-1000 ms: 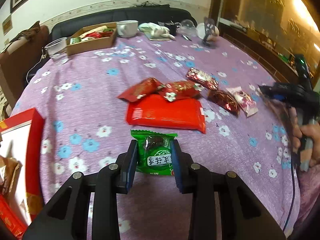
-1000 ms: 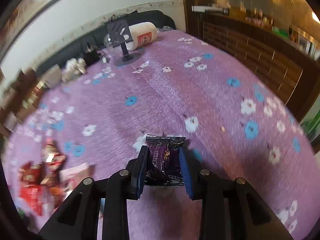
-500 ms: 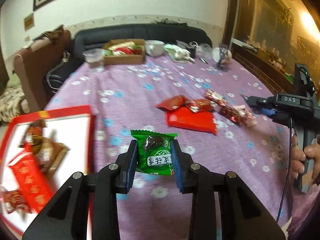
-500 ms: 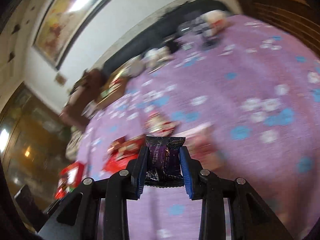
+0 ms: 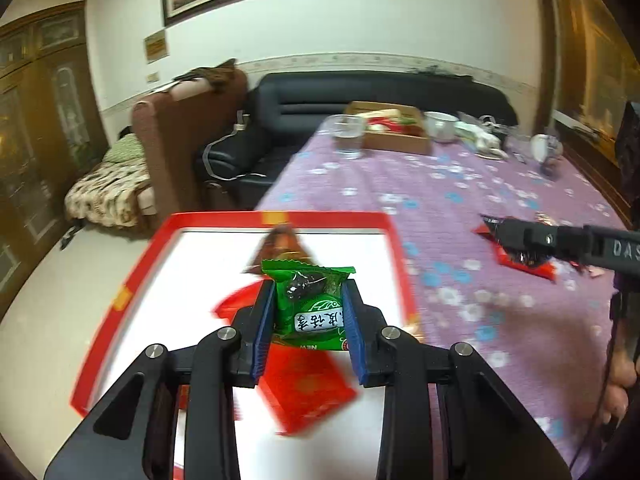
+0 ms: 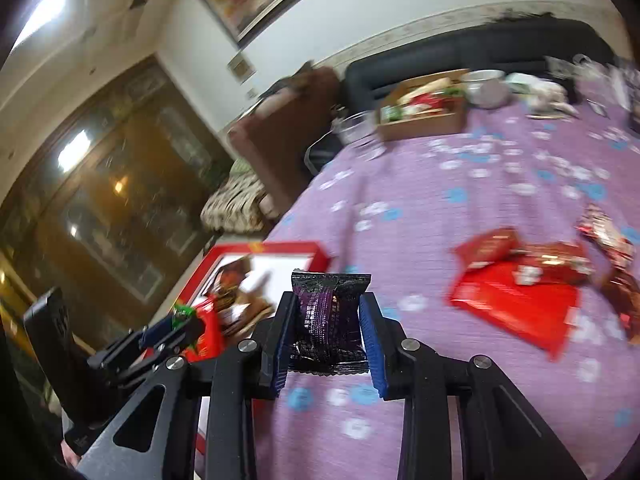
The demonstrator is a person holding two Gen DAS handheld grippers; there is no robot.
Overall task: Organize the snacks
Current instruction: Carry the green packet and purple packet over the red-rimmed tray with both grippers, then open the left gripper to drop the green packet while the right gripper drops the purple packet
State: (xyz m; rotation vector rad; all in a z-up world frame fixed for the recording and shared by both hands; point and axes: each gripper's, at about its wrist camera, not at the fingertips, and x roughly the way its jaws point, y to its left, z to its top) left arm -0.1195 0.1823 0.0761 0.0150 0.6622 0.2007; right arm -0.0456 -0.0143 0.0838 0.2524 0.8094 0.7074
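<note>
Purple floral cloth spreads ahead of us. Our left gripper (image 5: pixel 308 322) clamps a green snack (image 5: pixel 310 306) above the red tray (image 5: pixel 132 272), partly filled; our right gripper (image 6: pixel 330 330) grips a purple snack (image 6: pixel 328 320), loose packets (image 6: pixel 516 300) remaining beyond its right finger.

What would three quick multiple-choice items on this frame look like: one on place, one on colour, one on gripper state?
1. Where is the left gripper?
A. Over the red-rimmed box
B. Over the brown box
C. Over the glass

2. What colour is the packet in the right gripper?
A. Green
B. Dark purple
C. Yellow

3. How is the left gripper?
A. Open and empty
B. Shut on the green packet
C. Shut on a cup

Key: 1 A, the box's white inside lies below its fingers; 2 B, the wrapper between the blue pads is dark purple; 3 B, both pads press the green packet's sides.
</note>
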